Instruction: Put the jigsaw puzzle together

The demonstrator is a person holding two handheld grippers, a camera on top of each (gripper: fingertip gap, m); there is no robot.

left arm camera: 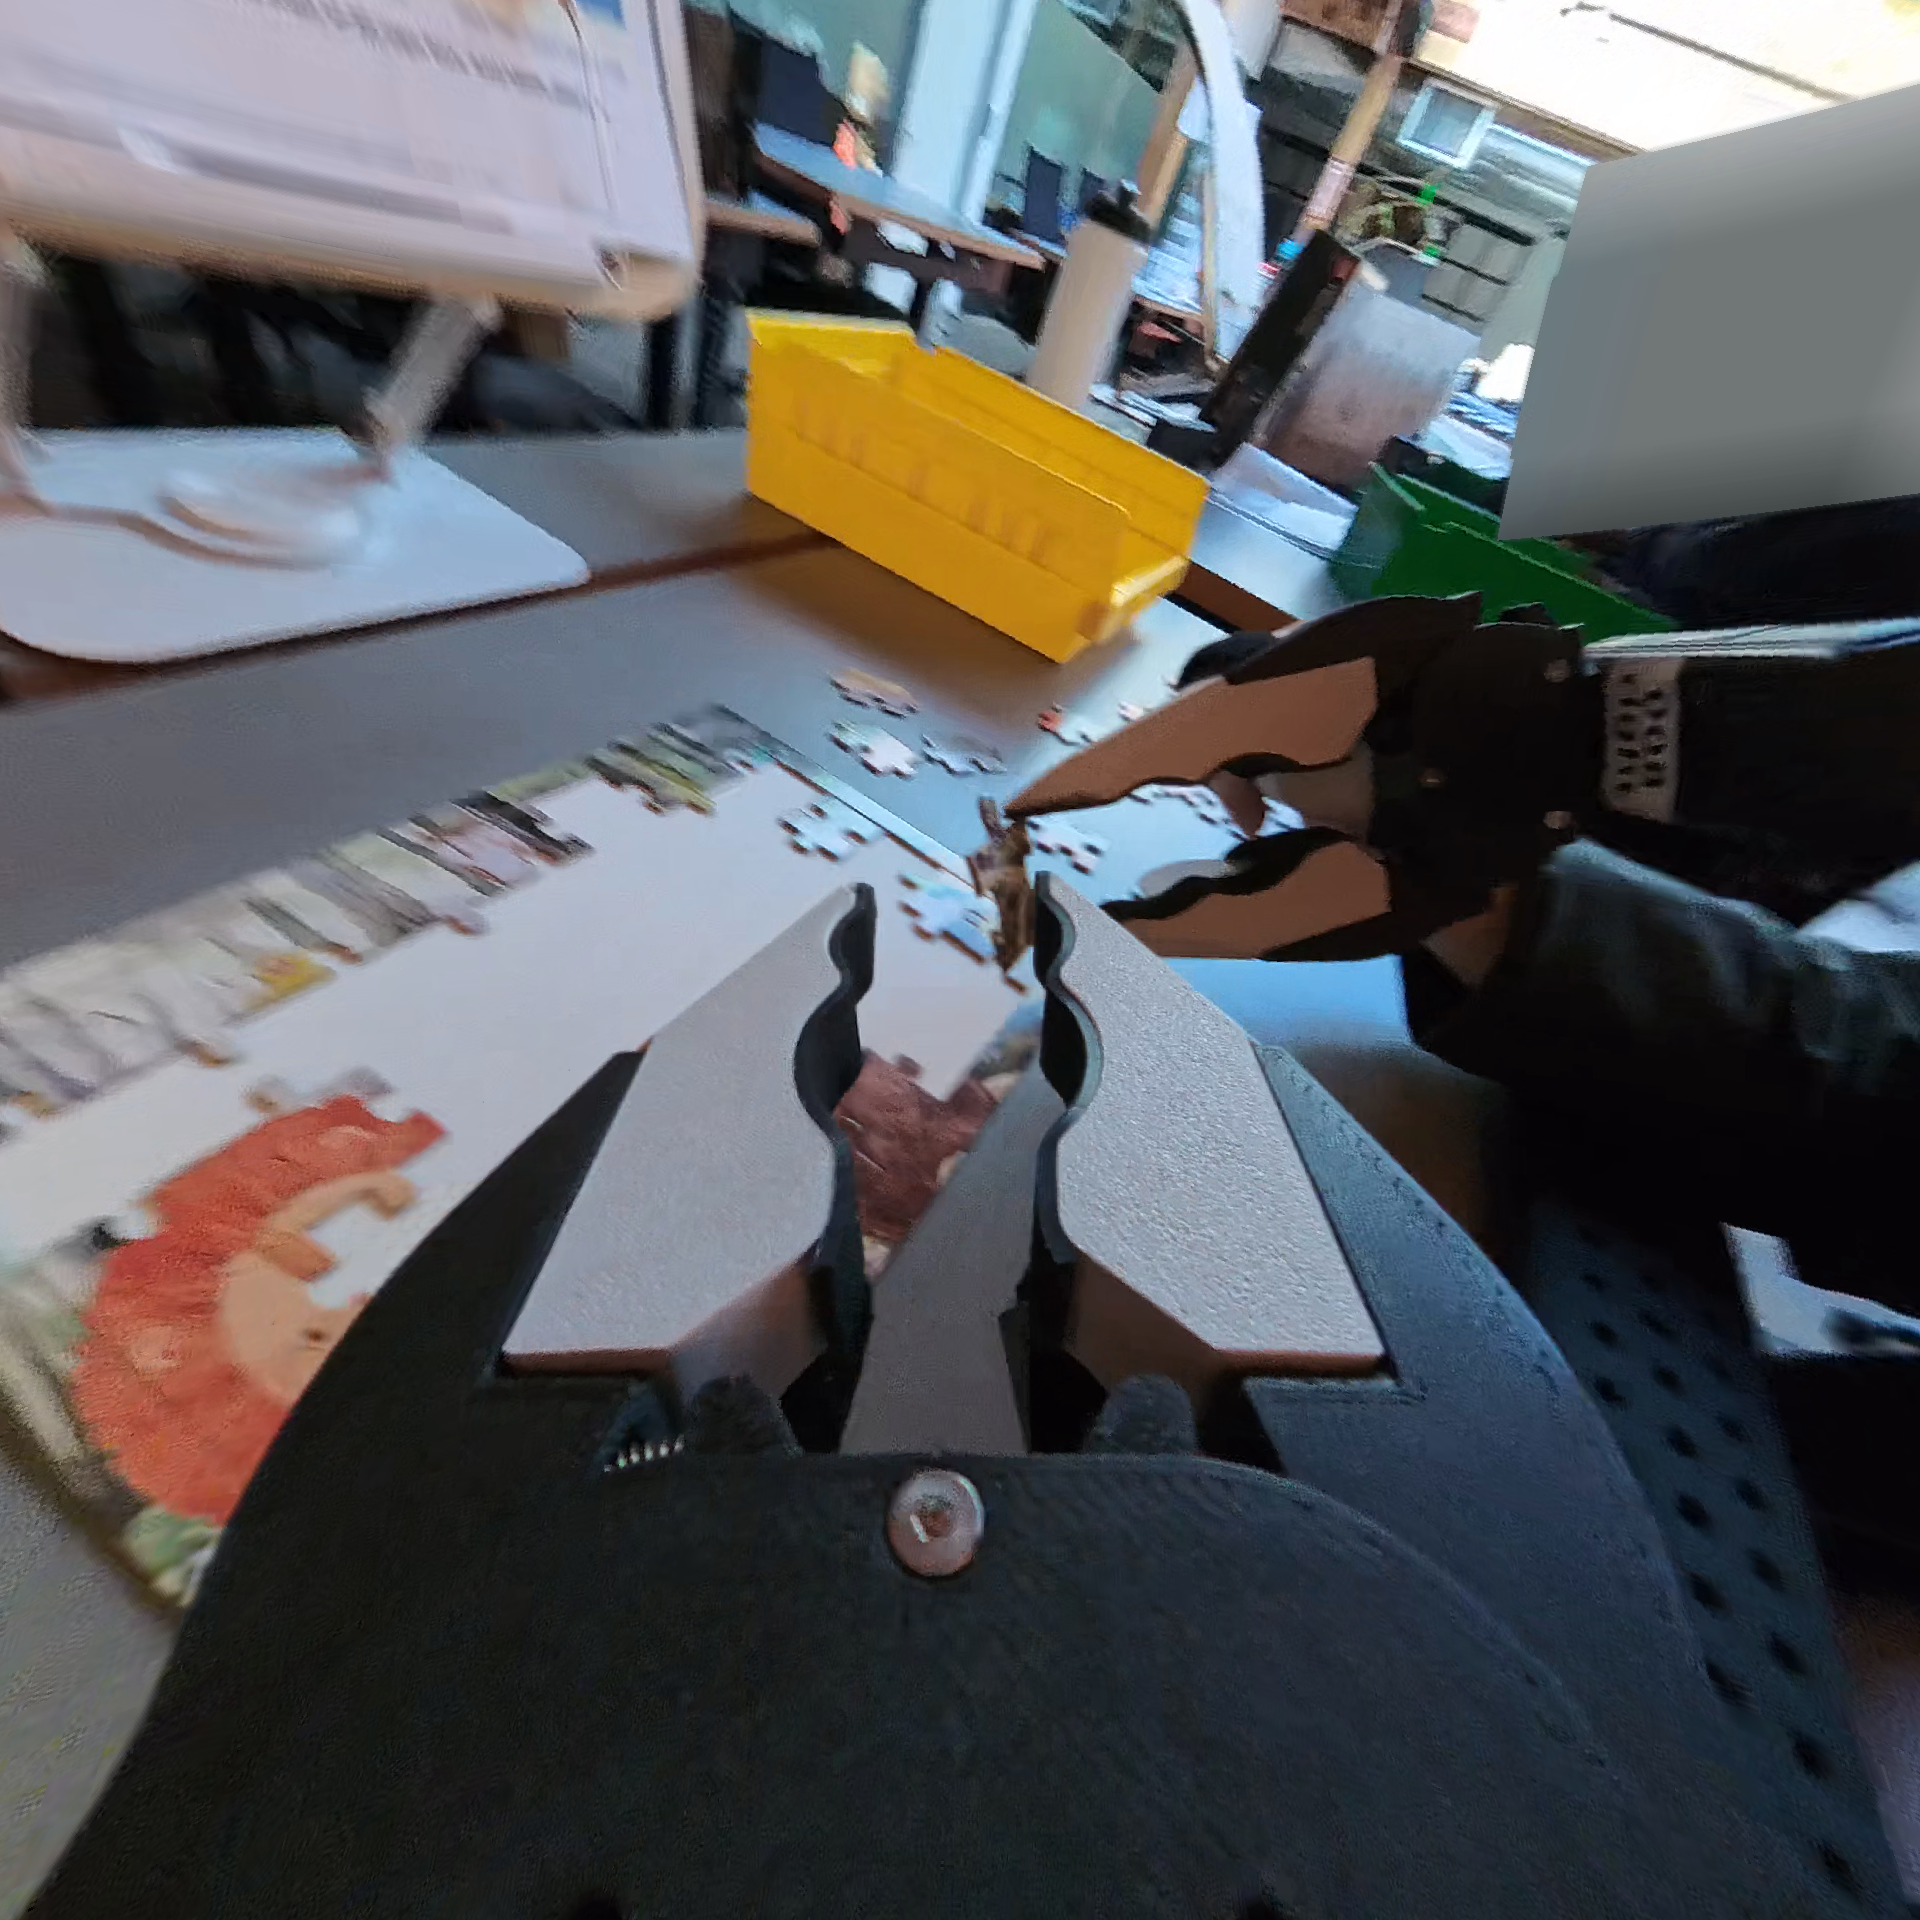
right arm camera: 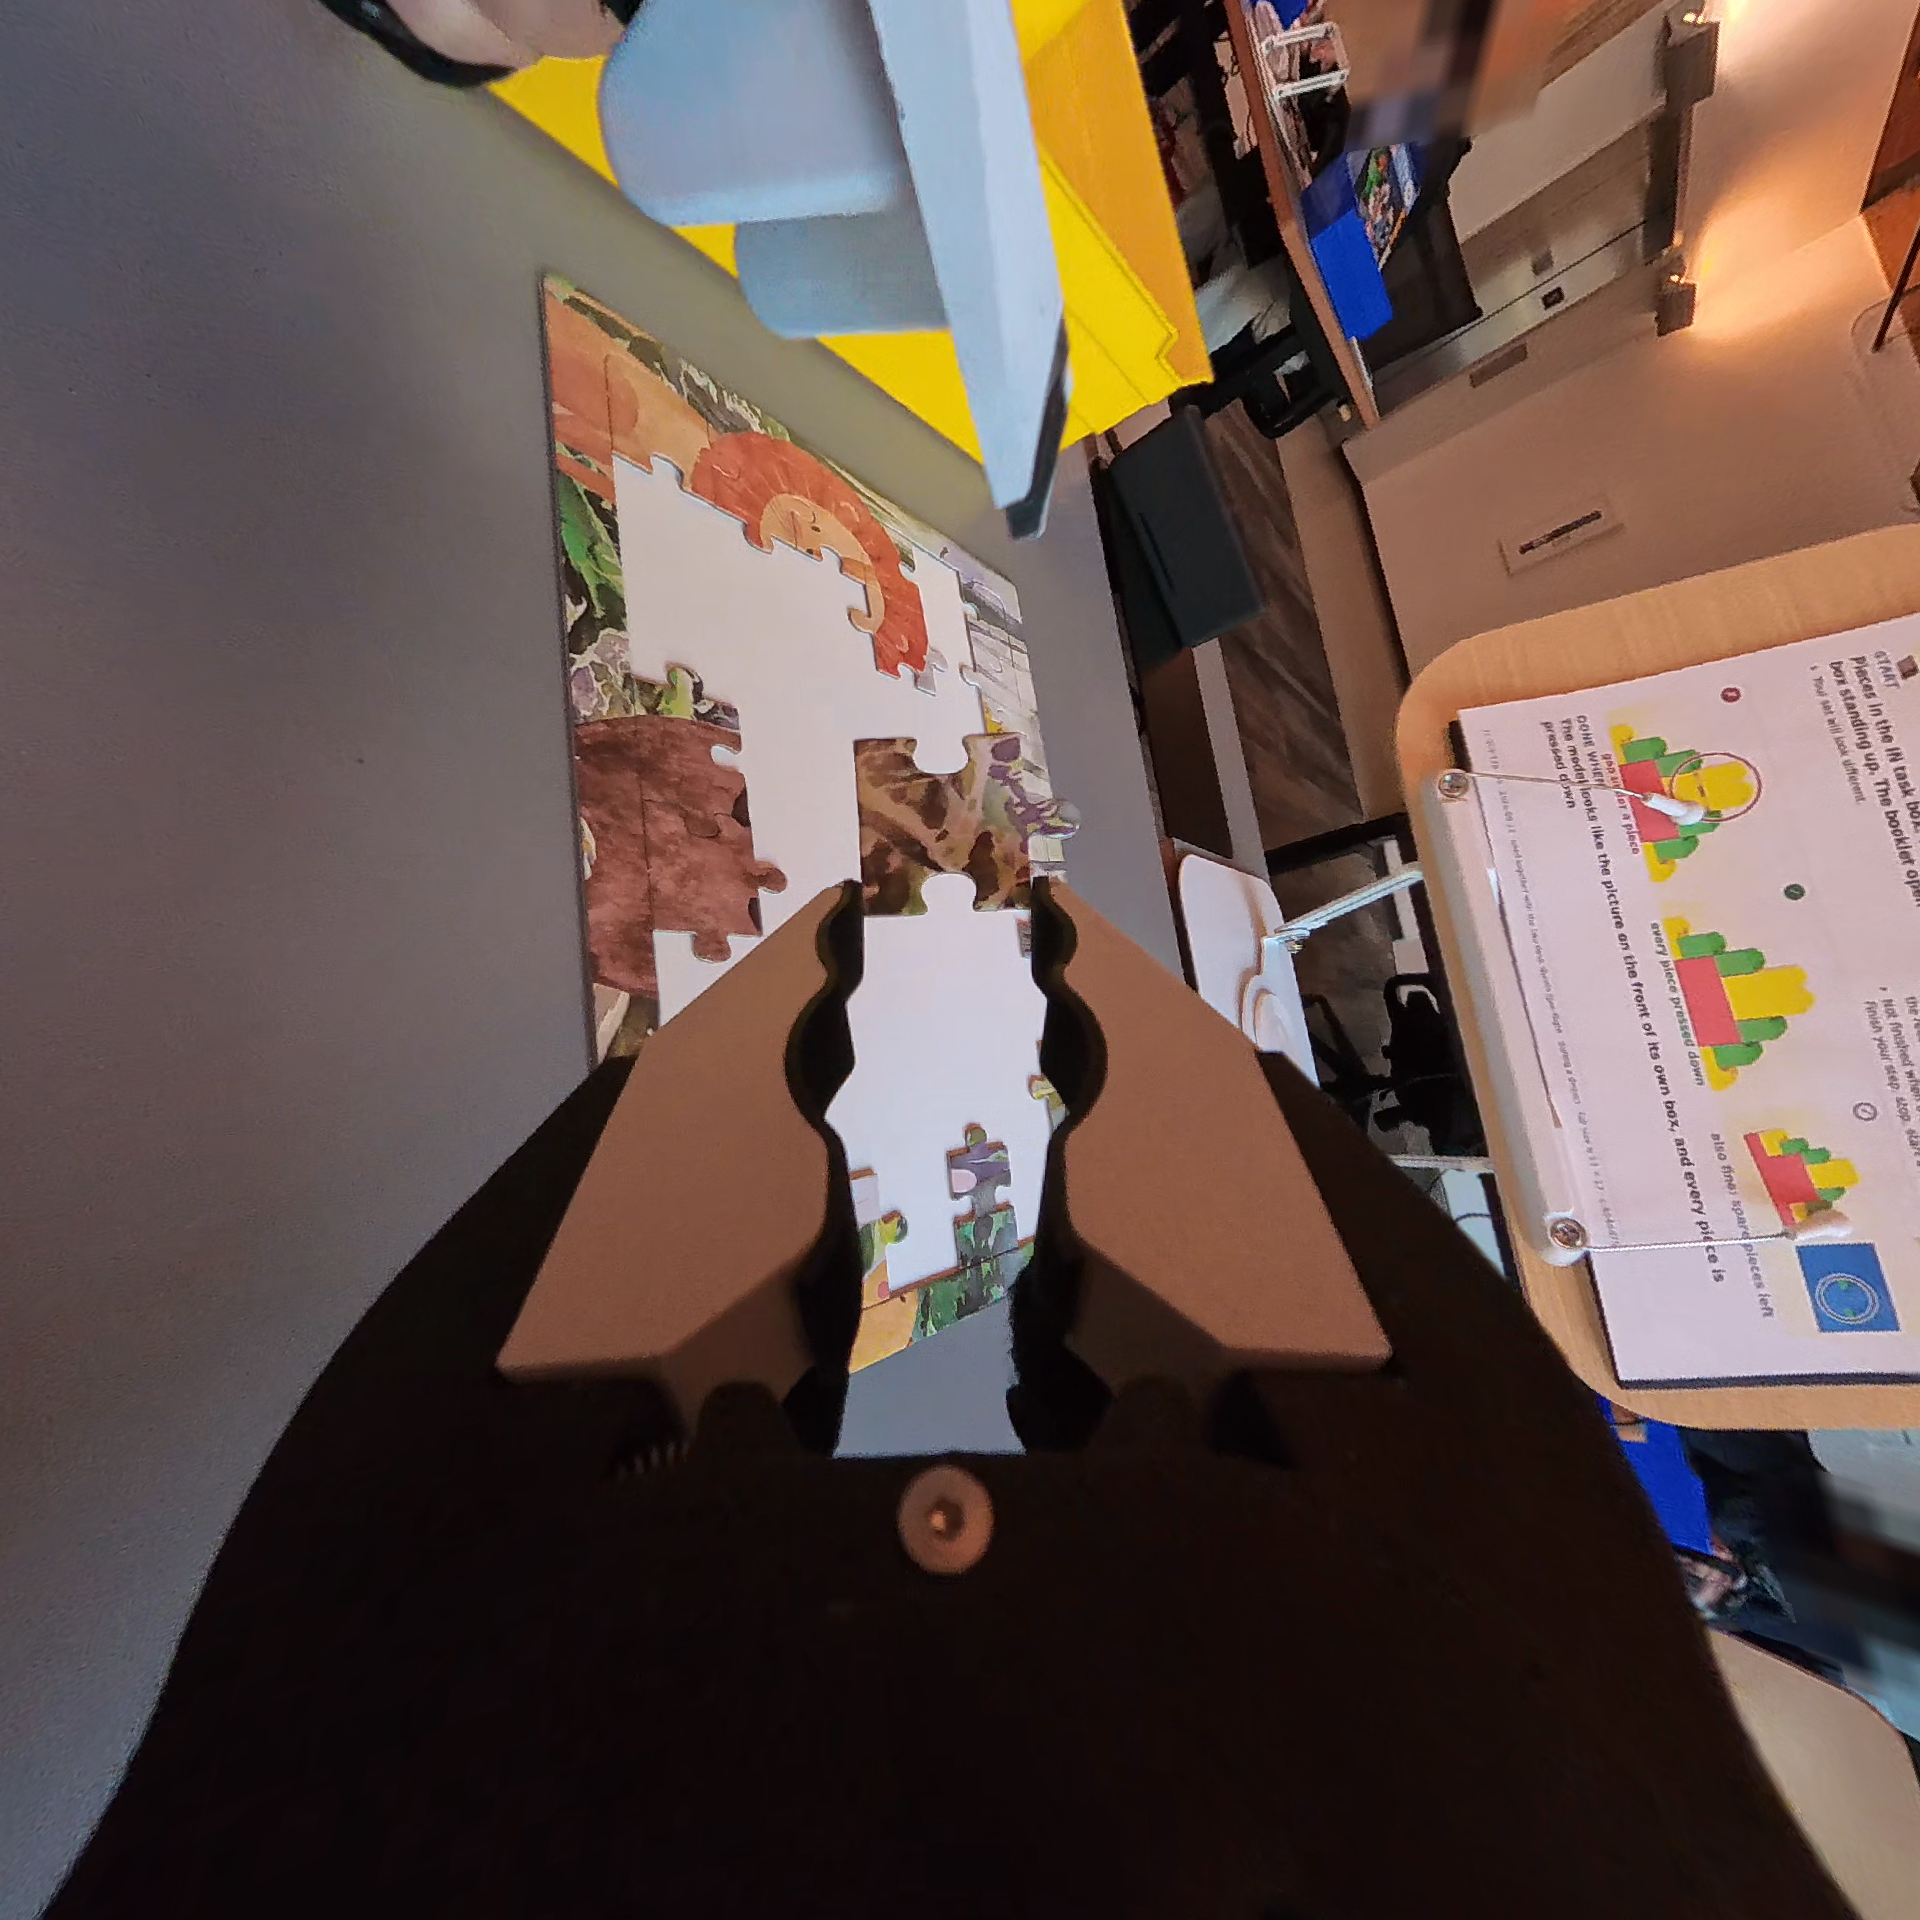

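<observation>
My right gripper (right arm camera: 945,888) pinches a mottled brown-and-green cardboard jigsaw piece (right arm camera: 940,821) by its edge over the white gap of the half-built animal puzzle (right arm camera: 665,810) on the grey table (right arm camera: 260,623), while my left gripper (left arm camera: 951,904) hovers nearby, parted and empty.

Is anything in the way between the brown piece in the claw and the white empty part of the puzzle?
Nothing visible. The right claw holds the brown piece right over the bare white gap; one loose piece lies farther along.
</observation>
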